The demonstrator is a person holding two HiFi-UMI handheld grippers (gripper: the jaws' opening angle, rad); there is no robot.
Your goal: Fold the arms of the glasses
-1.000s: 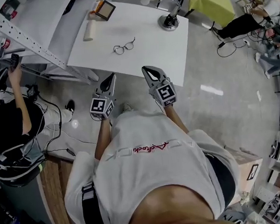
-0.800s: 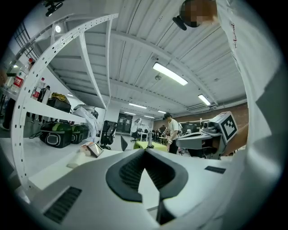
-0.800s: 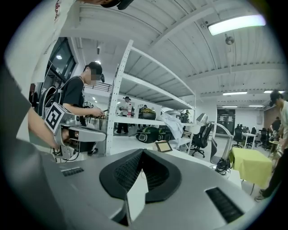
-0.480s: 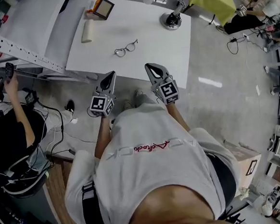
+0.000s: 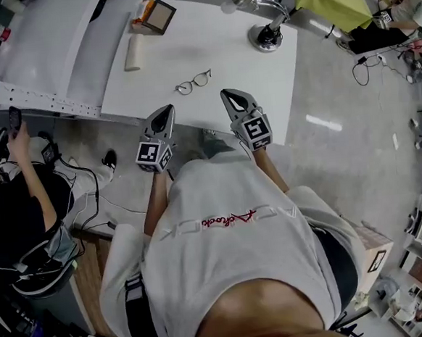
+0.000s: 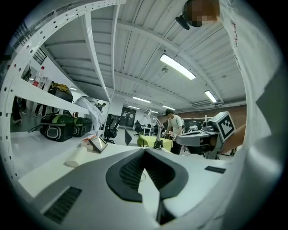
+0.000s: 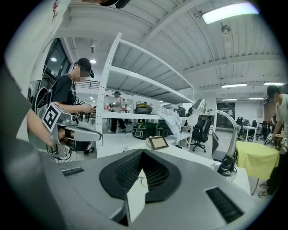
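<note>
Left claw (image 5: 166,114) and right claw (image 5: 229,97) now sit nearer the glasses (image 5: 193,81) than a second ago
Both claws are closed tip to tip with nothing clamped, held side by side over the near edge of the white worktop (image 5: 247,74); the glasses lie on the worktop just ahead, between the two claw tips, one arm visibly extended, touched by neither claw

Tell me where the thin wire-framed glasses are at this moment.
In the head view, the thin wire-framed glasses lie on the white table near its front edge, ahead of the left gripper and right gripper, touched by neither.
</note>
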